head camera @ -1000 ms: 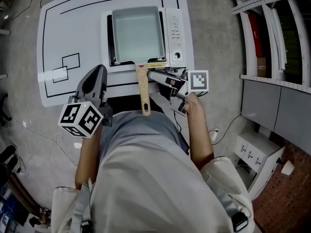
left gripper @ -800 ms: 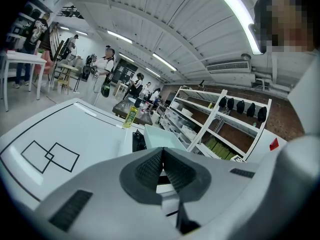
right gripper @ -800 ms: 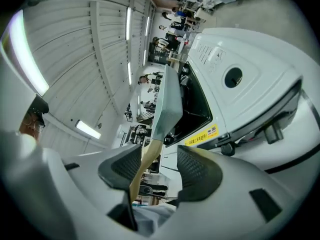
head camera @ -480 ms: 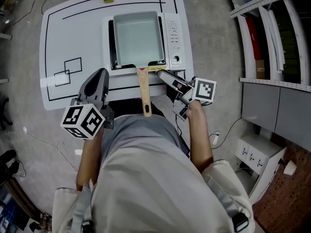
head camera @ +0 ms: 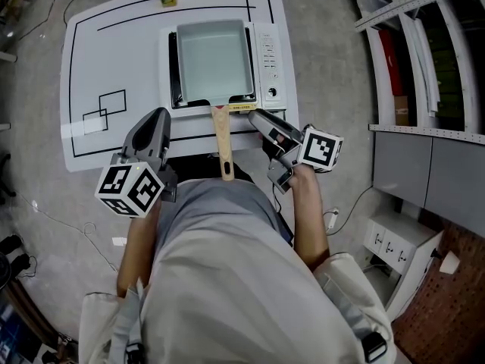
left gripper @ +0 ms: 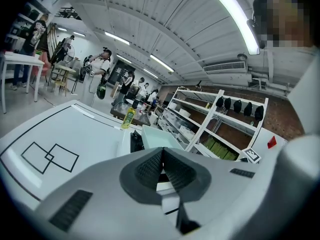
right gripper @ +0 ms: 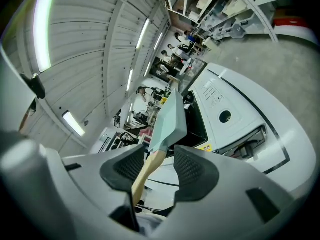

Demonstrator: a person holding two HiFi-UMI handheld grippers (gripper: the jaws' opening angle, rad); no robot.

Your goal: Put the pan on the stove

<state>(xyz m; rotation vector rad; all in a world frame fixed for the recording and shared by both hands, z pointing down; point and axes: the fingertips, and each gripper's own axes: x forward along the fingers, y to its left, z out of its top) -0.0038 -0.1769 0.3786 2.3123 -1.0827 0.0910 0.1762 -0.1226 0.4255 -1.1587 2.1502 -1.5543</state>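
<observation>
Right gripper view: pan [right gripper: 167, 119] sits on the stove [right gripper: 222, 115]; right hand-held gripper [right gripper: 159, 156] has its jaws apart, just been narrowing, pads clear of the wooden handle [right gripper: 144, 174], so back straight off without clipping it.

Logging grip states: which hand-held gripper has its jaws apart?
The right hand-held gripper: its jaws, having just been closing, stand apart on nothing, the pan handle beyond them; the left hand-held gripper is shut.

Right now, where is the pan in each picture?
Head view: pan at top middle, on the stove.
Left gripper view: pan in the middle, small.
Right gripper view: pan in the middle, tilted sideways.
Shared landmark: the white stove under it, in all three.
</observation>
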